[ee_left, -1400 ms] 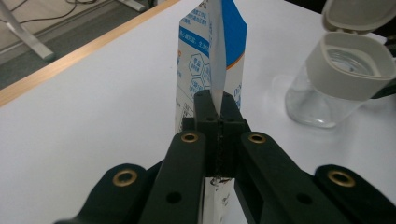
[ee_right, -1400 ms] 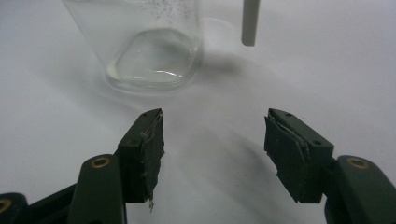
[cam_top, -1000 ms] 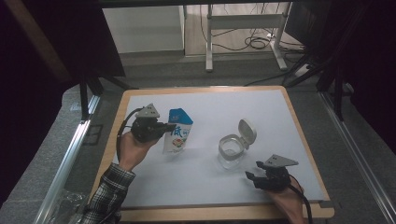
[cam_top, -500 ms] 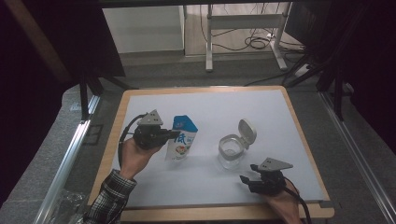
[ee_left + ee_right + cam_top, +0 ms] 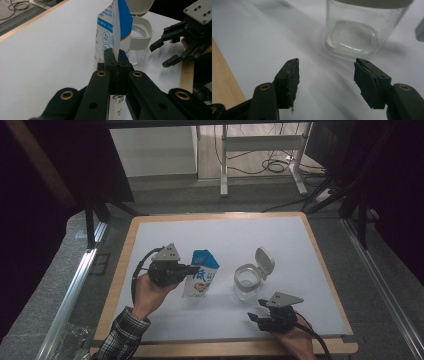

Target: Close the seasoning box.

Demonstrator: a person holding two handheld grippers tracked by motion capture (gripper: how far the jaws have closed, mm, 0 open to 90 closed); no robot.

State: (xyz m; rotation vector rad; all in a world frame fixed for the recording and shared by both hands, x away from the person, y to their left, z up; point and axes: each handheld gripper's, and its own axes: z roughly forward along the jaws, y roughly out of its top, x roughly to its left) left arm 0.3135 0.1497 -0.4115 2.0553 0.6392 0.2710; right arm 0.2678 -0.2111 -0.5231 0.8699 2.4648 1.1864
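Observation:
A blue and white pouch (image 5: 202, 279) stands upright on the white mat (image 5: 280, 237), left of centre. My left gripper (image 5: 191, 270) is shut on the pouch's side seam; in the left gripper view the jaws (image 5: 115, 56) are pinched together on the thin edge of the pouch (image 5: 120, 27). Right of the pouch stands a clear glass jar (image 5: 246, 282) with its hinged white lid (image 5: 264, 261) flipped open. My right gripper (image 5: 256, 316) sits low on the mat just in front of the jar, open and with nothing in it. The right gripper view shows its pads (image 5: 325, 77) apart, short of the jar (image 5: 359, 27).
The mat lies on a wooden board whose edge (image 5: 225, 347) runs along the near side. A metal rail (image 5: 75, 285) lies left of the board. Desk legs and cables (image 5: 270, 167) are on the floor at the back.
My left gripper has carried the pouch a little to the right and toward the near edge. The right gripper has slid slightly left in front of the jar.

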